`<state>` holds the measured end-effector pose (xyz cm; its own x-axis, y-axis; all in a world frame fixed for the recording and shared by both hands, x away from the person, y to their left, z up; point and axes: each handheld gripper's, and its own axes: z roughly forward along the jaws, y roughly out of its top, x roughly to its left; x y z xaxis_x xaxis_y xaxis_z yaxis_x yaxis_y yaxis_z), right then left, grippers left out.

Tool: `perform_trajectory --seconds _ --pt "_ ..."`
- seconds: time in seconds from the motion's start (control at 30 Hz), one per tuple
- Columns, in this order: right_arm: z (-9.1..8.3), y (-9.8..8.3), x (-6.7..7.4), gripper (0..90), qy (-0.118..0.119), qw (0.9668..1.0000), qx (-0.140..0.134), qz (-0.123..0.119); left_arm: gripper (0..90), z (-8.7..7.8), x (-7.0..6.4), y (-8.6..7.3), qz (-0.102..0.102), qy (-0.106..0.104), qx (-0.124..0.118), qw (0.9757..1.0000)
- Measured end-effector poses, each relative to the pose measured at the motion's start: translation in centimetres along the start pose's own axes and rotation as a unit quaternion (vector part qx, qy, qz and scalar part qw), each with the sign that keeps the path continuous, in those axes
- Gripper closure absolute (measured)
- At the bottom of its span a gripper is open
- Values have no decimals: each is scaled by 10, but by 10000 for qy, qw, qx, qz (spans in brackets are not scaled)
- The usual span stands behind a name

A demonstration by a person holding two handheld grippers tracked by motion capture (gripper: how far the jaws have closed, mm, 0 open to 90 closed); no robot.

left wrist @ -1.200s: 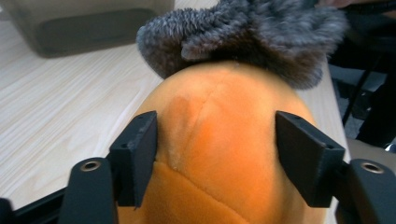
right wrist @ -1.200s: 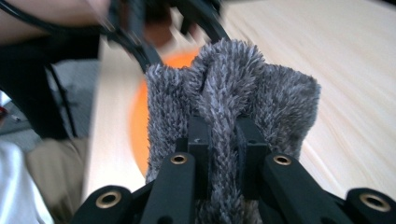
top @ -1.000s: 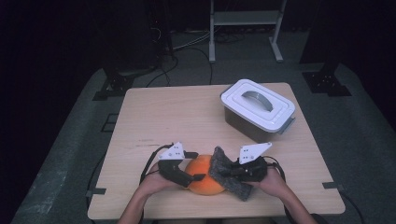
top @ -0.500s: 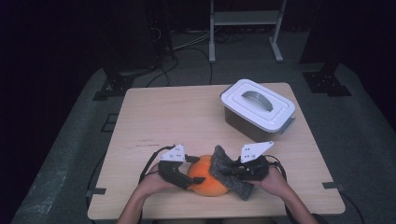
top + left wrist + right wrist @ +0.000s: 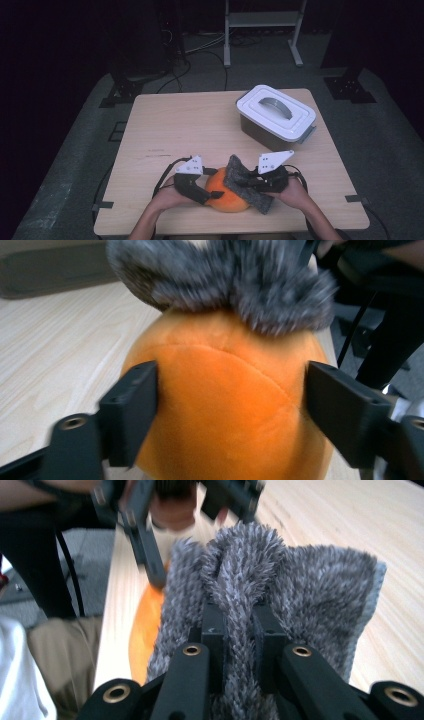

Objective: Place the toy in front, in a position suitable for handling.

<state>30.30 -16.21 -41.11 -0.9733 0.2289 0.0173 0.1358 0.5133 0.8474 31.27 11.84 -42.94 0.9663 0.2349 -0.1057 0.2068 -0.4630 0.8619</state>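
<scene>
An orange plush ball (image 5: 226, 199) rests on the table's near edge between both hands. My left gripper (image 5: 211, 192) is shut on it; in the left gripper view the two black jaws press its sides (image 5: 230, 405). A grey fuzzy cloth (image 5: 244, 184) lies draped over the ball's top and right side. My right gripper (image 5: 254, 184) is shut on a fold of that cloth, pinched tight between the jaws (image 5: 239, 625). The right gripper view has the cloth (image 5: 320, 595) spread ahead, a strip of the orange ball (image 5: 142, 630) at its left, and the left gripper (image 5: 175, 500) beyond.
A grey box with a white handled lid (image 5: 276, 116) stands at the back right of the wooden table (image 5: 190, 125). Cables trail from both grippers over the near edge. Dark floor and a metal stand lie beyond the table.
</scene>
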Motion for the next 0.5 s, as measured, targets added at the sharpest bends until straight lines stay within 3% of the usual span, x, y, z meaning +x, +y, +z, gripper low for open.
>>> perform_trajectory --seconds 0.07,0.13,0.17,0.2,0.23,0.27,0.33,0.43,0.5 --pt "-3 -4 -1 790 106 9999 77 -8 90 2 1 0 -99 52 17 9999" --pt "-5 -7 -3 789 182 9998 98 39 93 8 1 -2 -137 -10 81 9999" --pt "-7 -8 -4 789 187 9998 108 57 126 9 0 -2 -104 -31 100 9999" --pt "-9 -5 -5 790 100 9999 64 50 276 9 -2 -1 -26 -3 115 9999" --pt "-11 -3 -5 791 30 10000 -1 50 338 7 -4 1 118 156 47 9998" --pt "-13 0 -5 791 -57 9999 -82 27 385 7 -4 1 118 156 47 9998" --pt "-14 3 -5 791 -150 9998 -152 15 412 5 -6 4 266 350 -111 9990" --pt "-15 8 -5 791 -391 9989 -266 -1 428 4 -10 9 544 703 -202 9958" --pt "-14 4 -7 790 -384 9989 -266 58 417 5 -11 8 615 682 -171 9956"
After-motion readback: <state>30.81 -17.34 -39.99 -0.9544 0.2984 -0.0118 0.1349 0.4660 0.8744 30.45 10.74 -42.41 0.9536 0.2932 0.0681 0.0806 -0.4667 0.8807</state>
